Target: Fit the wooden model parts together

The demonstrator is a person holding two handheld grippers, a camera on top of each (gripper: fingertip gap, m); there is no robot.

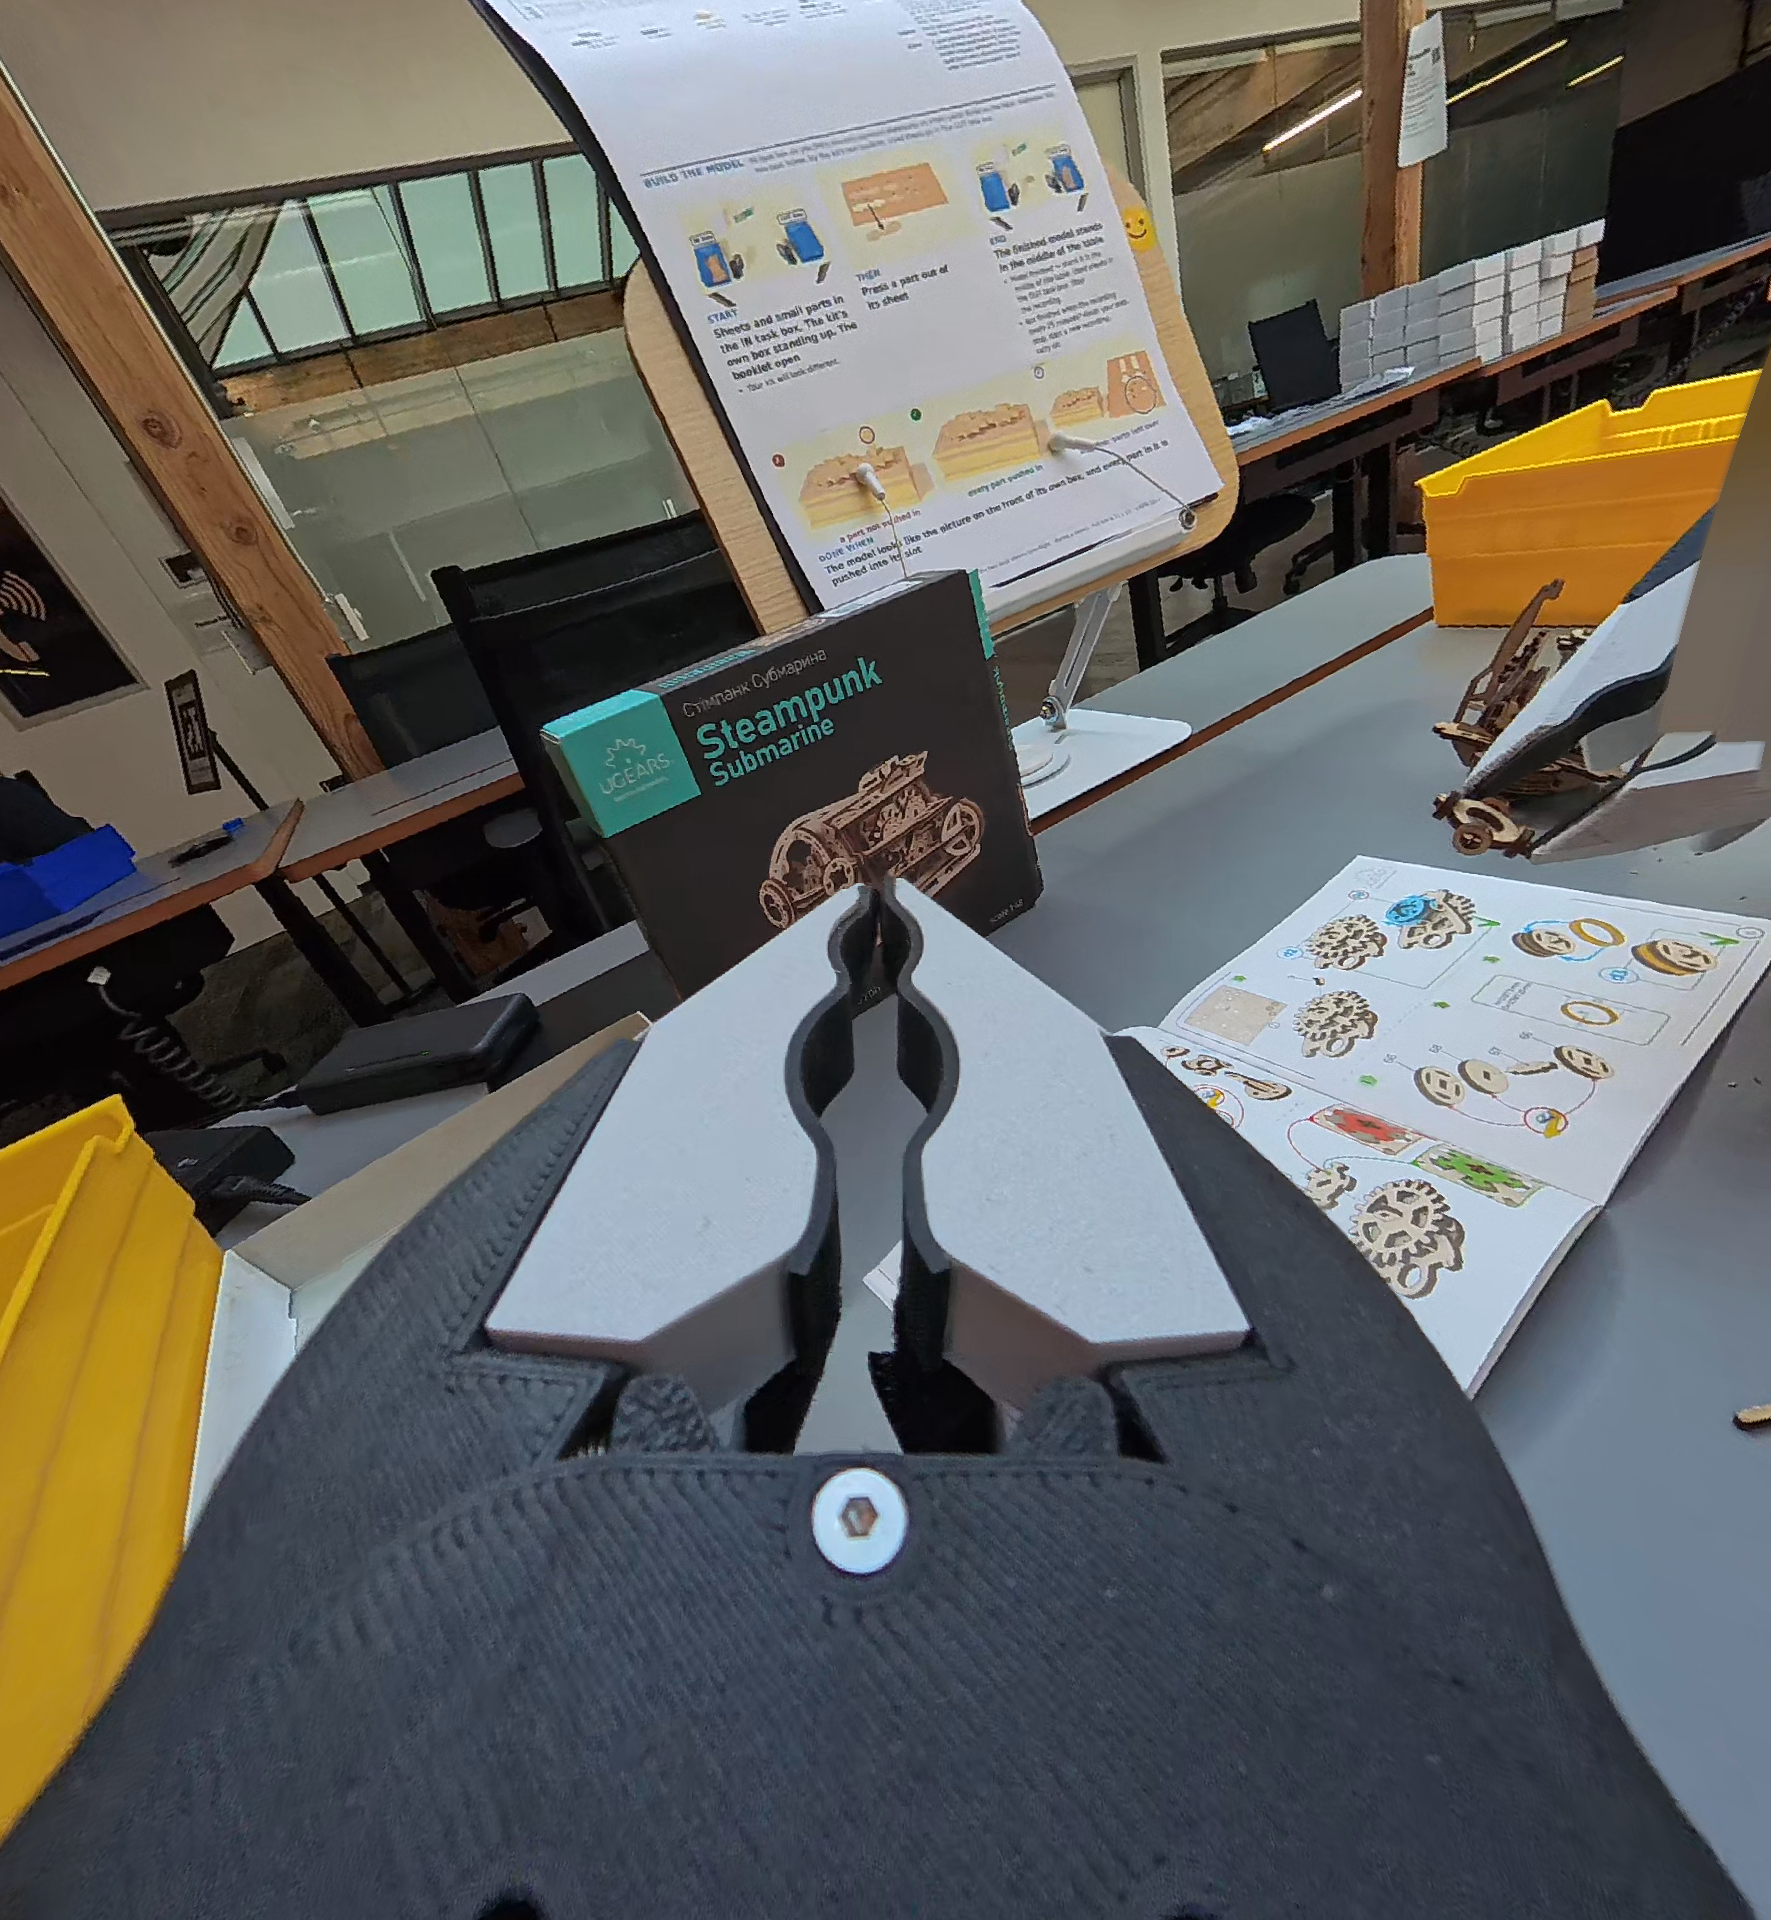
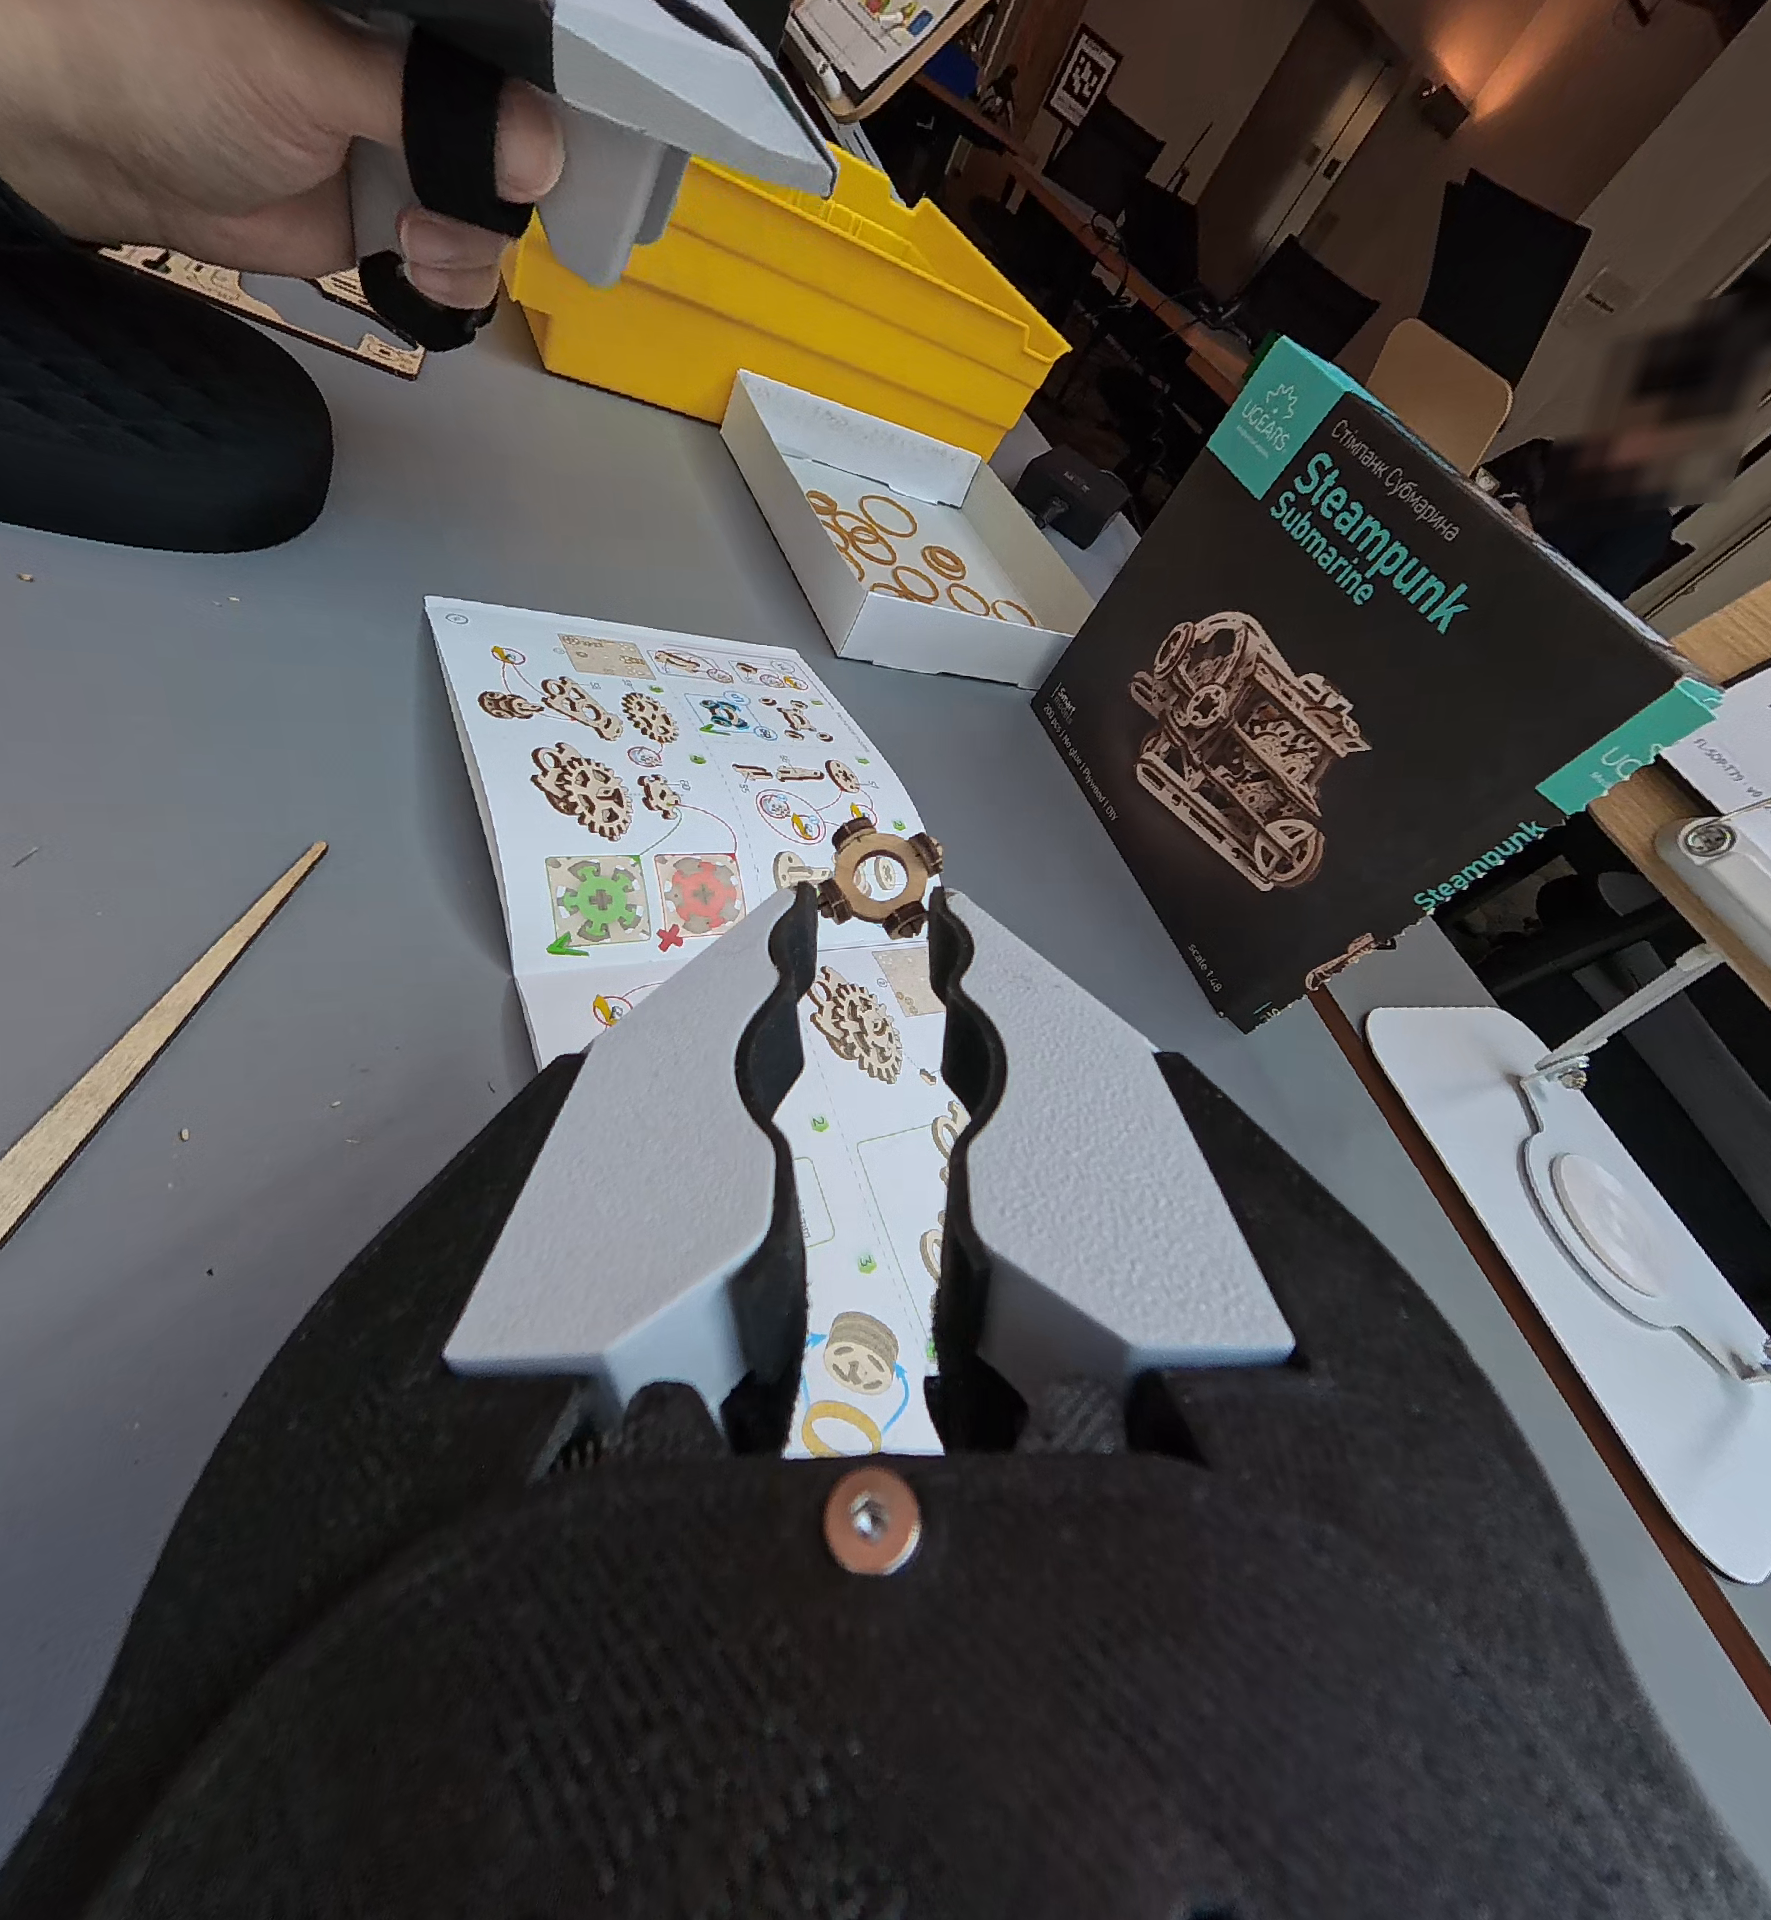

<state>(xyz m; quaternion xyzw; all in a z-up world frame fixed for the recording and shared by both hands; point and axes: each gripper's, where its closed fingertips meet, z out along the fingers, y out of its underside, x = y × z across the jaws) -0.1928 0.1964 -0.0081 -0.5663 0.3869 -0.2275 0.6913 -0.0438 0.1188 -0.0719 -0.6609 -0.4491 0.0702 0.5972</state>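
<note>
The right gripper [image 2: 876, 902] pinches a small wooden ring part [image 2: 879, 879] with four dark lugs between its very tips; the fingers [image 2: 642, 1174] stand only partly closed, with a gap behind the part through which the open instruction booklet [image 2: 590, 769] shows on the grey table [image 2: 237, 727]. Left of the fingers lies a tapered wooden stick [image 2: 122, 1060]. Beyond the tips sits a white tray [image 2: 839, 436] of wooden rings, then a yellow bin [image 2: 756, 301]; right of the tips stands the dark kit box [image 2: 1359, 675].

The left gripper [image 1: 879, 902] has its fingers [image 1: 715, 1143] closed tip to tip, holding nothing. Just past the tips stands the same kit box [image 1: 808, 790]. Far right, the partly built wooden model [image 1: 1504, 727] sits behind the right gripper's fingers.
</note>
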